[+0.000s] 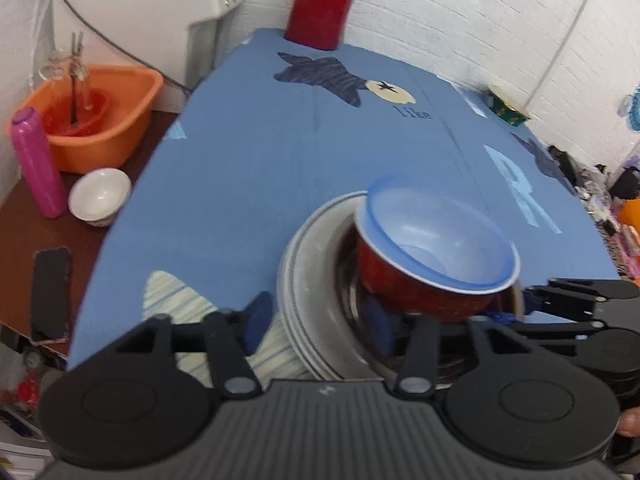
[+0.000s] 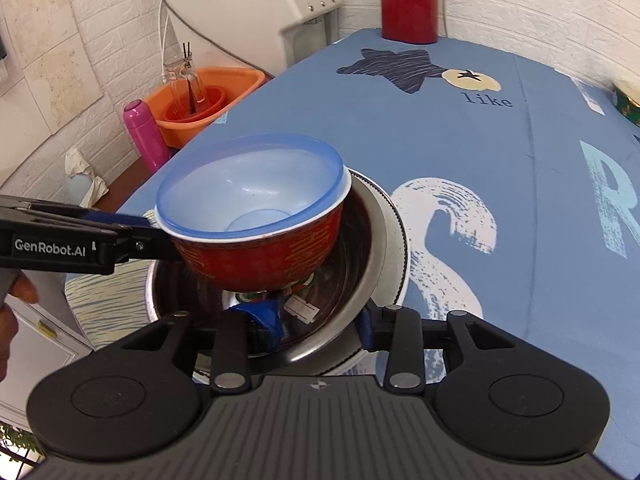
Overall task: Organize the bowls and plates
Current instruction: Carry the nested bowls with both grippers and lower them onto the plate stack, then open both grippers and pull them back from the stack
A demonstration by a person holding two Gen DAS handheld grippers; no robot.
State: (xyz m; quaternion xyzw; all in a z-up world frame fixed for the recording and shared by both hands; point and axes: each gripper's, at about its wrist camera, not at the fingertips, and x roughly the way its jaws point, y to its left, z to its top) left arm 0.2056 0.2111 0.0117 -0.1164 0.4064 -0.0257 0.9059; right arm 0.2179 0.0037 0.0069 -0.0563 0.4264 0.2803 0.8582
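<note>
Fingers of my left gripper (image 1: 320,324) and right gripper (image 2: 316,324) both stand wide, straddling the steel bowl (image 2: 358,246) rim. Inside that steel bowl the red bowl (image 2: 260,256) leans tilted; I'd level it gently so it doesn't tip.

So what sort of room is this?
Probably a home kitchen or dining corner: a clothed table with stacked bowls and plates, a red thermos, and an orange basin beside it.

both wrist views close over stacked bowls (image 1: 432,256)
</note>
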